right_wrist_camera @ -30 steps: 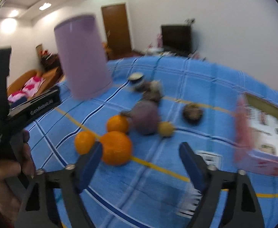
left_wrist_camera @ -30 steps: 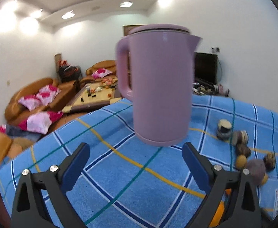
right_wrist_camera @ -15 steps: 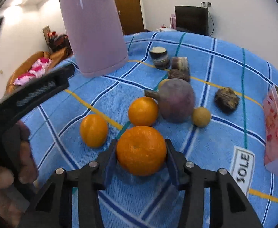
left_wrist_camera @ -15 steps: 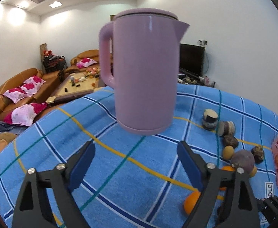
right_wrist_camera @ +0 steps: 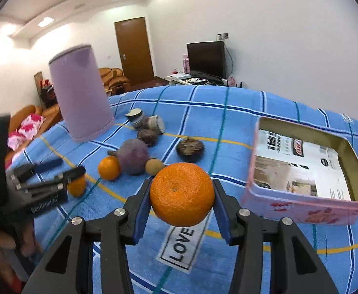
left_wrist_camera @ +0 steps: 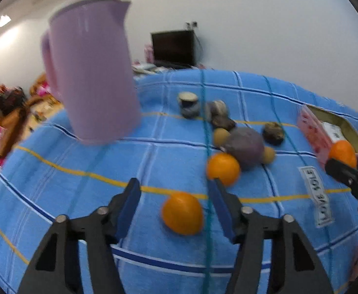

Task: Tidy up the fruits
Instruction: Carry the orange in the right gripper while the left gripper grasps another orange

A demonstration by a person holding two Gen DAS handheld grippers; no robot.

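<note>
One orange (right_wrist_camera: 182,194) is now riding lifted, pinched by the right gripper (right_wrist_camera: 179,210), nearing the pink tin (right_wrist_camera: 301,203); left gripper (left_wrist_camera: 174,210) (jaws closing, not touching) is framing another orange (left_wrist_camera: 182,212).

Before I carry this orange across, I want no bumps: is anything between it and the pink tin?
Nothing visible does. The right gripper holds the orange off the blue cloth, and the open pink tin sits just right of it, with only bare cloth between. The other fruits lie to the left.
</note>
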